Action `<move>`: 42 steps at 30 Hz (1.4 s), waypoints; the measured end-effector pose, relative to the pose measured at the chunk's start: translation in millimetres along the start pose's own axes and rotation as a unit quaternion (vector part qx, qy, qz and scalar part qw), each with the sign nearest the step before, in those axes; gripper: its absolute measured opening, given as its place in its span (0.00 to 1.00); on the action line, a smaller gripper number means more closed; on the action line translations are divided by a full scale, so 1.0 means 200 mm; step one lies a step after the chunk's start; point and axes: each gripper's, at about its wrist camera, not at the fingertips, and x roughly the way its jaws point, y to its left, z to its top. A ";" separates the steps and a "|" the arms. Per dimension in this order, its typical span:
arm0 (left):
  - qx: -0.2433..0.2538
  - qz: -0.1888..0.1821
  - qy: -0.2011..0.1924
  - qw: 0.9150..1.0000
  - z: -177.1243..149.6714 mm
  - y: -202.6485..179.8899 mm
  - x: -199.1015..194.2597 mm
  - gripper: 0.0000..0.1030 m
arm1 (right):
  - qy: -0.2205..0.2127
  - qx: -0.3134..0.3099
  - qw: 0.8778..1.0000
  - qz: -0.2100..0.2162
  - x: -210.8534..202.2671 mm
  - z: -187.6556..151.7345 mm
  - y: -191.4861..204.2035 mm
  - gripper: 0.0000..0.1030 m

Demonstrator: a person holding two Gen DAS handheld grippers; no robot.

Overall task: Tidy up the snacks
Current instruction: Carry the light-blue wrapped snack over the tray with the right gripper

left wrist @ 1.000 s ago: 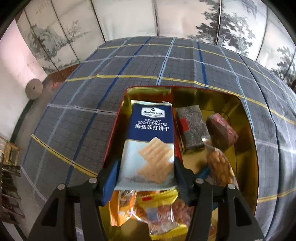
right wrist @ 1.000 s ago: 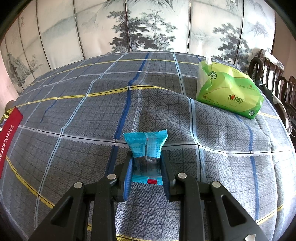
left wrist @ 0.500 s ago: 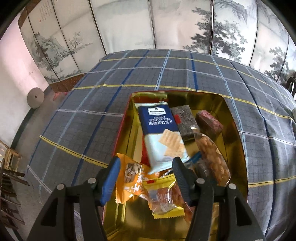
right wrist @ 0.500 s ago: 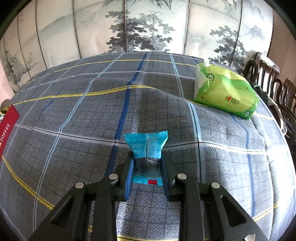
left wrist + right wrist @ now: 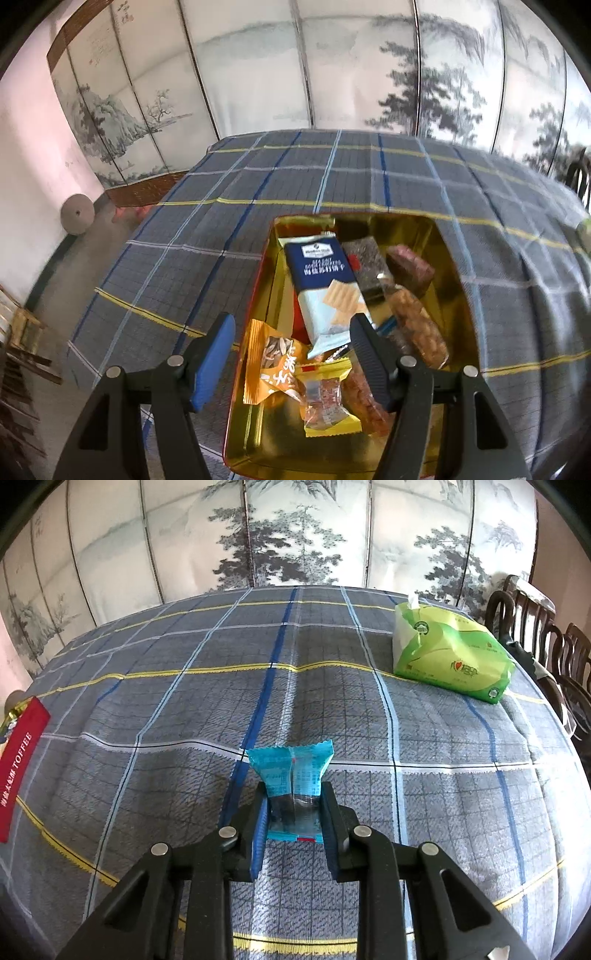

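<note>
Gold tin [image 5: 448, 254] with cracker pack [image 5: 325, 284] and mixed snacks; left fingers [image 5: 214, 358] spread empty, right fingers [image 5: 328, 812] clamping blue packet [image 5: 291, 775].

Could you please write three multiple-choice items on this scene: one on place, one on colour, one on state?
1. Where does the cracker pack lie?
A. in the gold tin
B. on the tablecloth
C. on a chair

2. What colour is the tissue pack?
A. red
B. green
C. black

3. What is the right claw doing?
A. hanging open
B. gripping a spoon
C. gripping the blue snack packet

Key: 1 A, it rests among the other snacks there; 2 B, green wrapper; 3 C, both fingers press the packet's sides.
</note>
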 end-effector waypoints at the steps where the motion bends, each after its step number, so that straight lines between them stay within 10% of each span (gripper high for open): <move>1: -0.009 -0.010 -0.003 1.000 0.00 0.02 -0.02 0.64 | -0.003 0.007 1.000 0.003 -0.02 0.00 -0.01 0.23; 12: -0.034 -0.044 -0.025 0.998 -0.02 0.03 -0.17 0.64 | -0.032 0.017 0.998 0.044 -0.20 0.03 0.04 0.23; 19: -0.060 -0.049 -0.022 0.997 -0.05 0.07 -0.20 0.64 | -0.047 -0.037 0.991 0.121 -0.29 0.06 0.41 0.23; 33: -0.057 0.010 -0.041 0.997 -0.16 0.16 -0.26 0.64 | -0.013 -0.137 0.938 0.319 -0.38 0.05 1.41 0.23; 42: -0.049 0.008 -0.049 0.998 -0.18 0.15 -0.28 0.64 | 0.030 -0.176 0.918 0.353 -0.32 -0.02 1.77 0.23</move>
